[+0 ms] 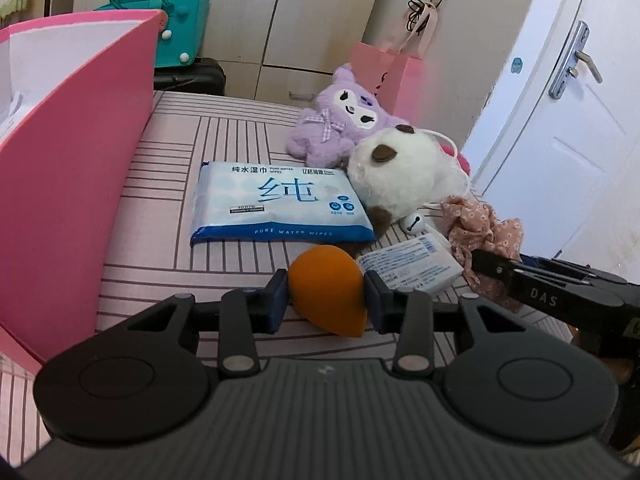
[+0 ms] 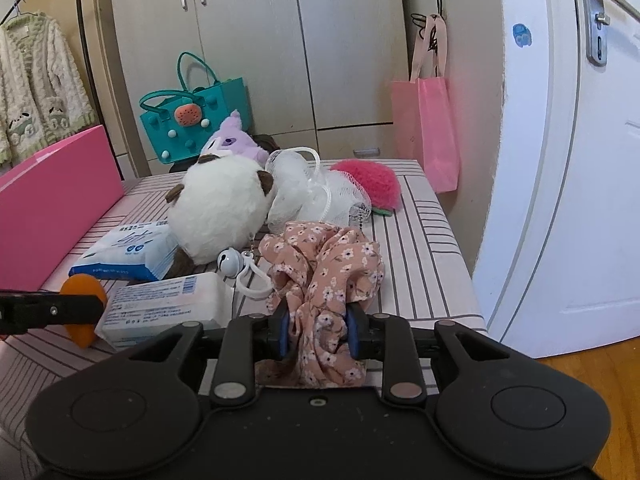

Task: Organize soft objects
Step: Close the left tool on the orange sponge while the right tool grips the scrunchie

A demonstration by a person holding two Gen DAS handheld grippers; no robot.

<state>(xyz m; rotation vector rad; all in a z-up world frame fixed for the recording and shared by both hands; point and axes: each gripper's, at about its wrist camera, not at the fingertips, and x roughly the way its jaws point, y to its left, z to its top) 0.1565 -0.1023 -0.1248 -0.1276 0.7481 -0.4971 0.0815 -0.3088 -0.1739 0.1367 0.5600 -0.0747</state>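
Your left gripper point(image 1: 325, 295) pinches the orange sponge point(image 1: 326, 292), your right gripper point(image 2: 318, 330) clamps the floral scrunchie point(image 2: 326, 276), while ahead of both the plushies, wipes pack point(image 1: 276, 200) and loofah point(image 2: 308, 190) lie unsorted, pink box point(image 1: 76, 184) waiting left.

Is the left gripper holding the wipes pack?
No, the left gripper is shut on the orange sponge, while the wipes pack lies untouched farther back on the table.
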